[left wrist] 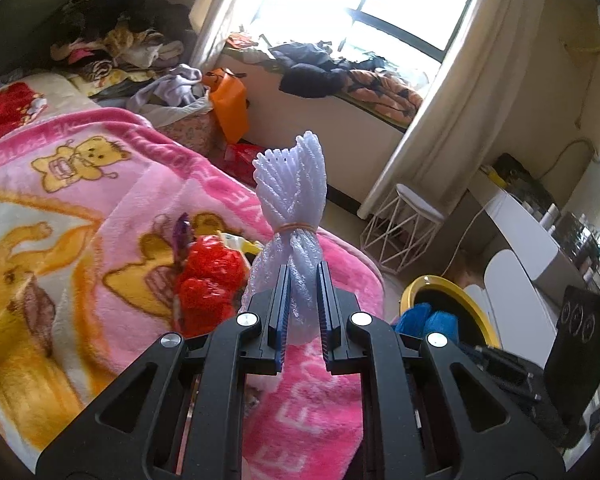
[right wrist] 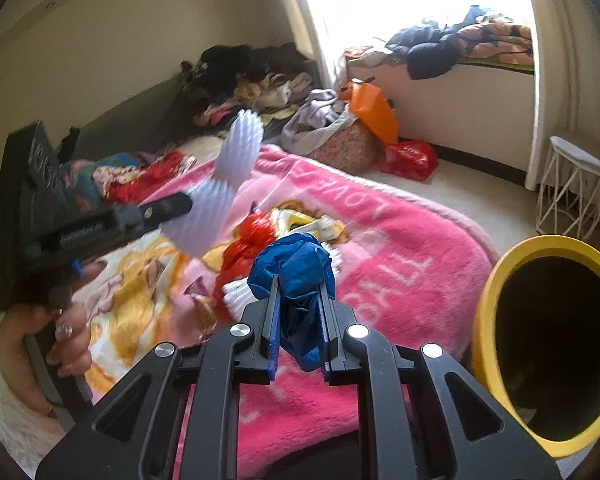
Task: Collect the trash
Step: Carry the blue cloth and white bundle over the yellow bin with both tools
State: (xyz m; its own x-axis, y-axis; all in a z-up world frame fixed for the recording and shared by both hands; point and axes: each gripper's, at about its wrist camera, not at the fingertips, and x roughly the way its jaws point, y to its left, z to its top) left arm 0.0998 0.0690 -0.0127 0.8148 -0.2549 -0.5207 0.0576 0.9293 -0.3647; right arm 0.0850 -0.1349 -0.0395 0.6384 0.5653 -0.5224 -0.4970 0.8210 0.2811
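Left wrist view: My left claw (left wrist: 303, 280) points forward over the bed, its two fingers clamped on the lower part of a white foam net (left wrist: 290, 216). The net stands upright out of the fingers, bound at its waist by a rubber band (left wrist: 296, 226). Below lies a pink blanket (left wrist: 112, 216) printed with bears; its lettering is mirrored and only partly legible. A red crumpled bag (left wrist: 208, 280) lies on the blanket just left of the claw. At lower right stands a yellow bin (left wrist: 474, 312), with blue material visible at its mouth.

Right wrist view: My right claw (right wrist: 298, 292) is held low over the blanket edge, its fingers closed on a blue crumpled bag (right wrist: 296, 268), which bulges above the fingertips. The yellow bin (right wrist: 486, 308) stands just to the right, its dark opening tilted toward the camera. My left hand (right wrist: 66, 328) grips the left claw's handle at left, raising the foam net (right wrist: 220, 196) above the blanket (right wrist: 400, 248). Upside-down blanket lettering reads "LOVE". The red bag (right wrist: 244, 248) lies beyond the blue bag.
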